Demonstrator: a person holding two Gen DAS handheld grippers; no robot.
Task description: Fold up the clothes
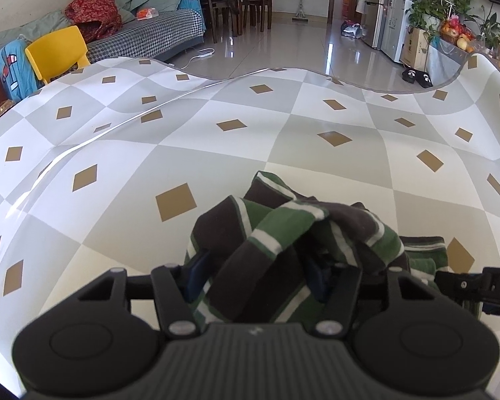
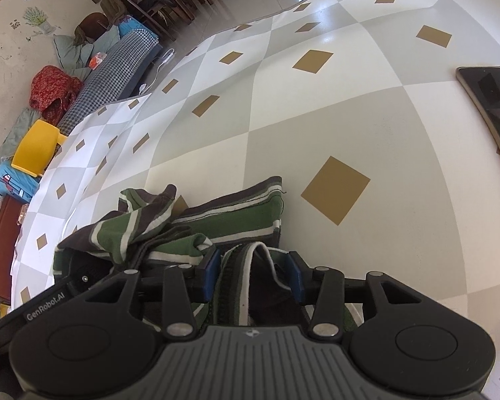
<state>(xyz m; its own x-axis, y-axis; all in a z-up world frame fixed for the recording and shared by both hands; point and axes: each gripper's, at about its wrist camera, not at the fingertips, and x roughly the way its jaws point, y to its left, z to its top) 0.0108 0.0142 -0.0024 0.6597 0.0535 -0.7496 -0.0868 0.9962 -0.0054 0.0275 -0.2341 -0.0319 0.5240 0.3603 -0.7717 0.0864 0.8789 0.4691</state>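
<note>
A striped garment (image 1: 276, 230) in green, brown and white lies bunched on the checked tablecloth (image 1: 183, 153). My left gripper (image 1: 256, 276) has a band of that cloth running between its blue pads (image 1: 196, 275), and more cloth is heaped over its tips, hiding the right pad. The jaws stand fairly wide around the bunch. In the right wrist view, the garment (image 2: 230, 216) shows a flat folded part ahead. My right gripper (image 2: 254, 275) is shut on an upright fold of its edge. The left gripper (image 2: 80, 276) shows at the left under draped cloth.
A dark phone (image 2: 493, 100) lies on the table to the right. A yellow chair (image 1: 58, 53) and a sofa (image 1: 143, 36) piled with clothes stand beyond the table's far left edge. Tiled floor, a fridge (image 1: 380, 3) and plants lie further back.
</note>
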